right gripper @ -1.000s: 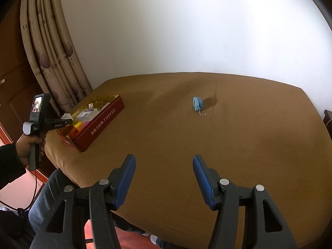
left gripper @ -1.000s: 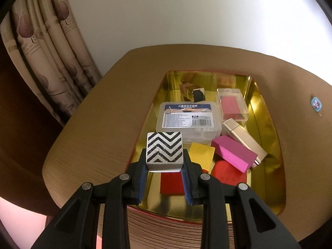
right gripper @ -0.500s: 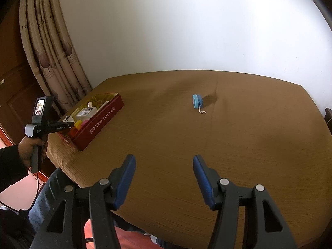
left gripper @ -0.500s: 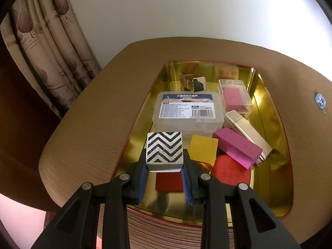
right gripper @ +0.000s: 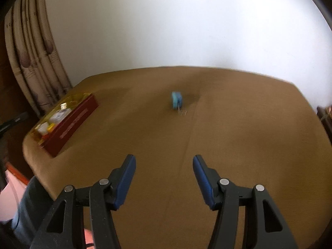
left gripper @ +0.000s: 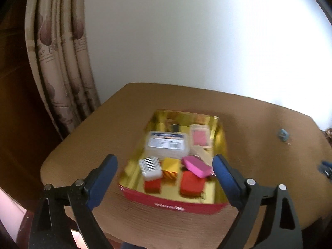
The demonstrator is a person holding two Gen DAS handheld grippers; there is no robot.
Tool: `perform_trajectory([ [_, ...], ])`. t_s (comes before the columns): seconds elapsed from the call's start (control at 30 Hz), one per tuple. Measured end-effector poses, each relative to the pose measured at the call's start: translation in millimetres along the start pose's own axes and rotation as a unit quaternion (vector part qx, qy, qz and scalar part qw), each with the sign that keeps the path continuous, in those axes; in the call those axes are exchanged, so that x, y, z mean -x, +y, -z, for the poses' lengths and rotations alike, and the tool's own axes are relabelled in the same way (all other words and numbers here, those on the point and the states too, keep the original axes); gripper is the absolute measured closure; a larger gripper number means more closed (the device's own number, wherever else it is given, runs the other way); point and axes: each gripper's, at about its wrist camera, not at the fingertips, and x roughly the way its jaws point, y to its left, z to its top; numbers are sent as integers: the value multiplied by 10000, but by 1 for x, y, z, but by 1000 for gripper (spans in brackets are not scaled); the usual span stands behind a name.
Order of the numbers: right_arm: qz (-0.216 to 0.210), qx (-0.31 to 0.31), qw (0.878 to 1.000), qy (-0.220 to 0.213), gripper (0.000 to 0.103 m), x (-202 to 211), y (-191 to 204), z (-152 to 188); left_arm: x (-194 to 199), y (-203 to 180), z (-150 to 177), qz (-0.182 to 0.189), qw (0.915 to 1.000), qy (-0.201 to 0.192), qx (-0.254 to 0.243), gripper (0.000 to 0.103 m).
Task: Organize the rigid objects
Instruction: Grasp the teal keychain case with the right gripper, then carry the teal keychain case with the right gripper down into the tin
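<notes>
Left wrist view: my left gripper jaws opening, nothing between them, chevron block lying in the red tin; right wrist view: my right gripper agape, empty, blue keychain well ahead, likely next pickup.

Bare table lies open around the lone blue keychain.
</notes>
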Motion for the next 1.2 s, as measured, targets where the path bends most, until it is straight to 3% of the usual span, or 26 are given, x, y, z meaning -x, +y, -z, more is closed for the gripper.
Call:
perform_trajectory([
  [0.13, 167, 319, 9993, -60, 44, -39, 0, -39, 13, -24, 16, 284, 9993, -138, -188, 10],
  [0.27, 226, 402, 9988, 159, 44, -93, -5, -73, 14, -40, 33, 443, 9985, 20, -308, 10],
  [0.37, 423, 349, 9980, 315, 44, -126, -13, -88, 16, -47, 44, 510, 9977, 95, -427, 10],
  [0.53, 382, 254, 9980, 427, 45, -164, -20, -106, 24, -47, 50, 540, 9977, 69, -407, 10],
  [0.57, 405, 256, 9978, 467, 47, -168, -19, -106, 24, -46, 49, 550, 9978, 69, -373, 10],
  [0.63, 388, 299, 9972, 569, 81, -177, -18, -106, 24, -45, 47, 570, 9978, 63, -321, 10],
  [0.83, 532, 557, 9955, 548, 82, -177, 0, -106, 31, -46, 42, 579, 9979, -79, -276, 10],
  [1.2, 866, 747, 9934, 102, 82, -127, 53, -124, 59, -47, 42, 516, 9978, -317, -262, 10],
])
